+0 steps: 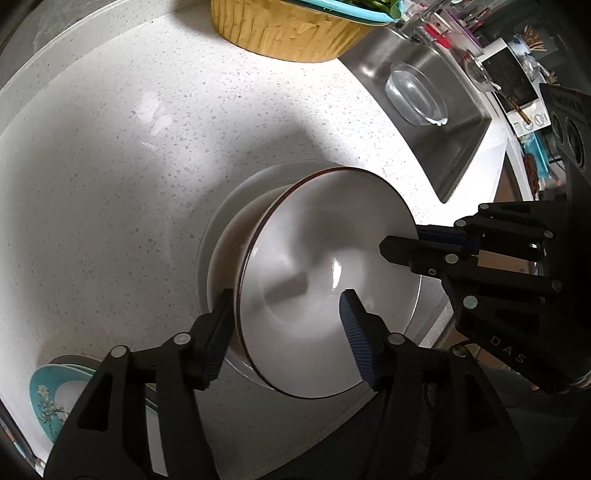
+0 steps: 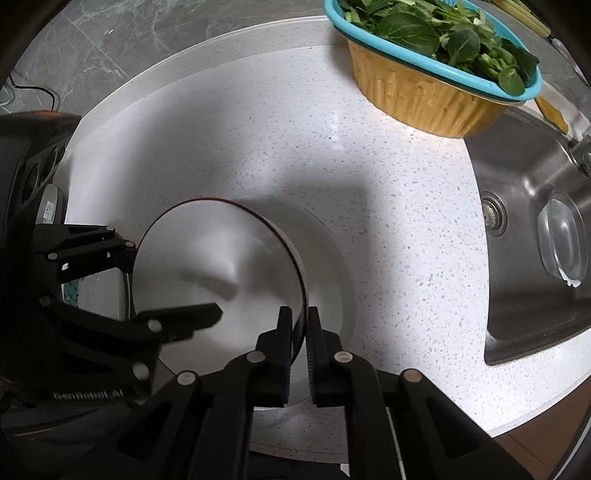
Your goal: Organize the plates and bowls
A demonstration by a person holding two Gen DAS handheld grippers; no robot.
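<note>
— Speckled white stone makes up the worktop (image 1: 122,155), with a steel sink (image 1: 443,122) at the far right. What sits on it?

— A white bowl (image 1: 325,280) with a thin dark-red rim, tilted up on edge so its hollow faces right and toward the camera. It leans inside a wider white dish (image 1: 221,229) lying flat near the worktop's near edge.

— Who has hold of it?

— The right tongs (image 2: 298,325) are clamped on the bowl's rim, one finger inside and one outside. The left tongs (image 1: 288,314) stand parted, one finger outside the rim, the other over the glossy inside; the pads are not pressing on it.

— Surfaces?

— Bowl and dish are smooth and glazed. The pads (image 1: 354,332) are ribbed and blue.

— Anything nearby?

— A yellow fluted basin (image 2: 417,99) at the far side carries a turquoise strainer (image 2: 443,66) of leafy greens (image 2: 436,29). A clear glass dish (image 2: 563,240) lies in the sink. A turquoise flowered plate (image 1: 48,402) sits at the near left, partly hidden by the left tongs.
</note>
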